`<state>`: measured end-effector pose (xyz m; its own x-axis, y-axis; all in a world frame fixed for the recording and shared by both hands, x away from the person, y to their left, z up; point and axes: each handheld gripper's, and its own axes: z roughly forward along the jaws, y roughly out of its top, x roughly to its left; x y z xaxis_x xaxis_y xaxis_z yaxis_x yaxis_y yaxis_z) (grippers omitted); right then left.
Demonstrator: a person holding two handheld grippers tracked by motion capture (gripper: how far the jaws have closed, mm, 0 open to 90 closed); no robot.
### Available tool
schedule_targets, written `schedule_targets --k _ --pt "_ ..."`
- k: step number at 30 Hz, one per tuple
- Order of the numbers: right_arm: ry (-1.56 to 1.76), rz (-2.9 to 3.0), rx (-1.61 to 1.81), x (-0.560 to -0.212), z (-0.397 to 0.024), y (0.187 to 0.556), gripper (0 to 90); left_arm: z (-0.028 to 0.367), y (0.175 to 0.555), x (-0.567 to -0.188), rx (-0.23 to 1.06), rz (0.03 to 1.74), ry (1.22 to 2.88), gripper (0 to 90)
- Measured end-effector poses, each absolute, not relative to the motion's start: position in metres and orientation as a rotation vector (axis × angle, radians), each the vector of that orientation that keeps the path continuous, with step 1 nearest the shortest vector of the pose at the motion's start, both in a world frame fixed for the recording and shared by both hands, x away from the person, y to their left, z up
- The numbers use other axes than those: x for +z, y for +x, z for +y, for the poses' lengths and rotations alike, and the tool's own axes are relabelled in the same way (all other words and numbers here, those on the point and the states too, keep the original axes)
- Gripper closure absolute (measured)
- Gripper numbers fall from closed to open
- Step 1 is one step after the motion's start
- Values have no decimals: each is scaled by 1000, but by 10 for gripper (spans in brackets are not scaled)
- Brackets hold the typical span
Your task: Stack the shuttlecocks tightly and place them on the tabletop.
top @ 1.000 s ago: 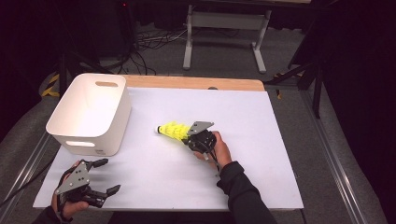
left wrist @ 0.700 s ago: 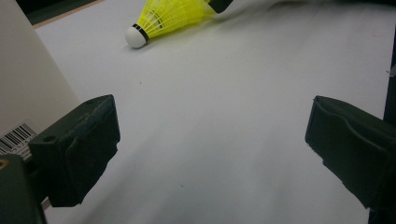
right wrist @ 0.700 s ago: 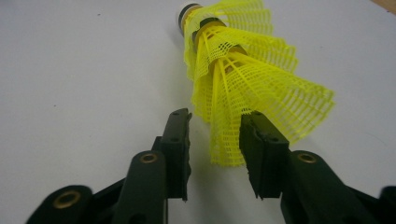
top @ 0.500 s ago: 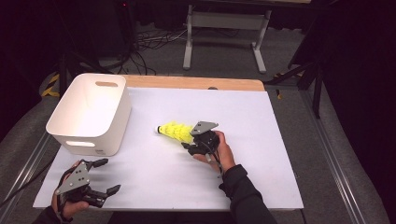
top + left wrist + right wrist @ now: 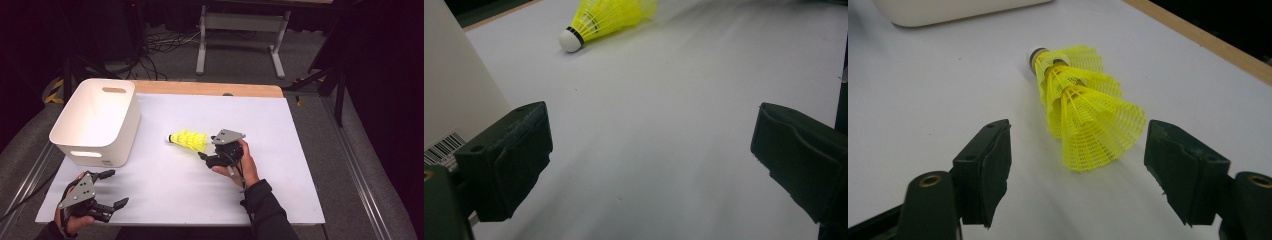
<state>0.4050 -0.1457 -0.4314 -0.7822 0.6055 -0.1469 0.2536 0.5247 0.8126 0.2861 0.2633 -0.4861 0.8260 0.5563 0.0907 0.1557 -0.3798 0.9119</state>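
Your shuttlecocks point(image 5: 1075, 107) lie on their side near the middle of the table point(image 5: 300, 130), well apart from the white bin point(image 5: 95, 120). In the right gripper view they look like several yellow ones nested into a short stack, white cork end pointing away from your right claw point(image 5: 1075, 165). Expect them to weigh next to nothing and to roll or skid at a nudge; the mesh skirts are soft and will crush or splay under a hard squeeze, and the stack may slide apart if you lift by the outermost skirt alone. The firmer hold should be across the narrower part nearer the cork, pinched gently.

Your right claw has just been opening: its jaws stand wide, either side of the widest skirt's rim, with clear gaps, so the pads press on nothing and it holds nothing.

Your left claw point(image 5: 649, 165) is released too, jaws spread over bare table just beside the bin's near corner, touching nothing
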Motion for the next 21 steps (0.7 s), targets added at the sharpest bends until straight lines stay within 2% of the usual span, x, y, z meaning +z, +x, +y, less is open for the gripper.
schedule_targets --k 21 --pt "618 2307 1183 -423 -152 383 217 264 287 -486 469 534 1943 39"
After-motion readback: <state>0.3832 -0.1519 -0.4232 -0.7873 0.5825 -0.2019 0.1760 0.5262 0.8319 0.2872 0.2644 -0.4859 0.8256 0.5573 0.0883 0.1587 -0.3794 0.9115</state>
